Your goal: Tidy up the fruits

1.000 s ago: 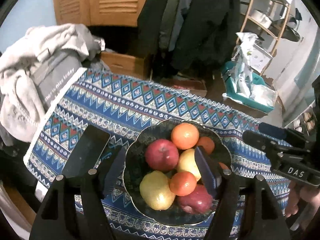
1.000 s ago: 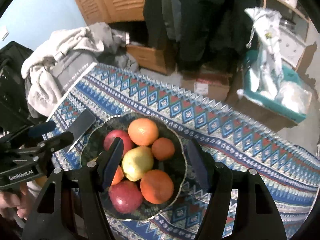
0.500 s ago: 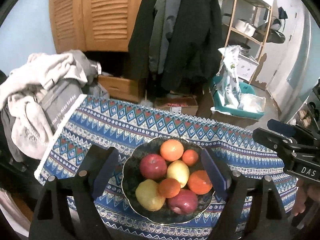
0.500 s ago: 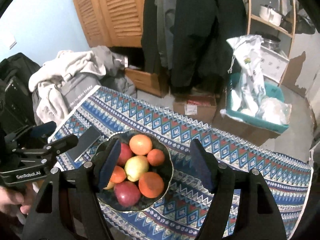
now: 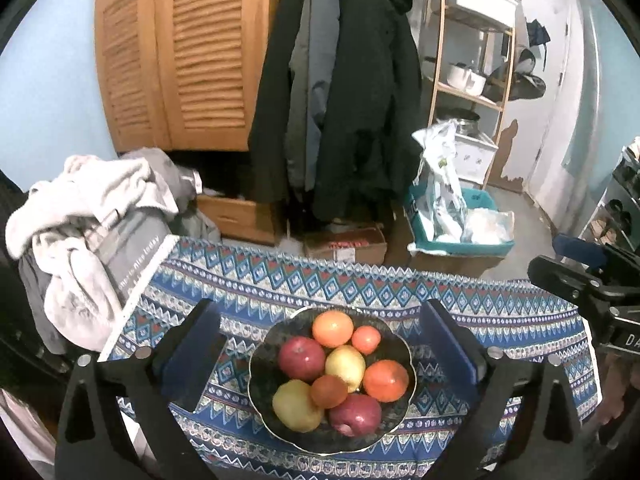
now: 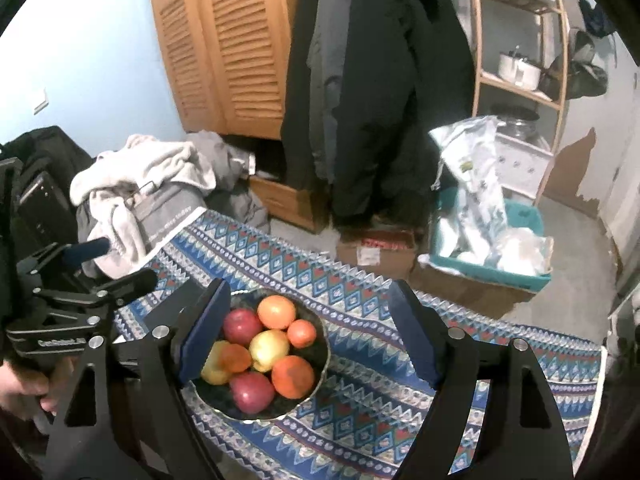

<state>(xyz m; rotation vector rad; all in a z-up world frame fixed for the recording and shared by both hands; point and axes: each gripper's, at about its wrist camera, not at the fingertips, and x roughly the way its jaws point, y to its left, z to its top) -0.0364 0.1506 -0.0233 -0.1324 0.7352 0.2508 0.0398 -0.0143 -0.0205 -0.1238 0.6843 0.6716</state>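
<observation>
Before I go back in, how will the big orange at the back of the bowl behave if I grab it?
The big orange is round and sits on top of the heap, so it would probably roll if nudged. Its smooth skin may slip between flat pads. It leans on the red apple and small orange; lifting it could shift them.

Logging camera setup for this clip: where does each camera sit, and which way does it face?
Left wrist: on the left gripper, looking down over open jaws at the fruit bowl; the right gripper shows at the right edge.
Right wrist: on the right gripper, jaws open, bowl lower left; the left gripper and a hand show at left.
Shared: the bowl, patterned tablecloth, hanging coats.
</observation>
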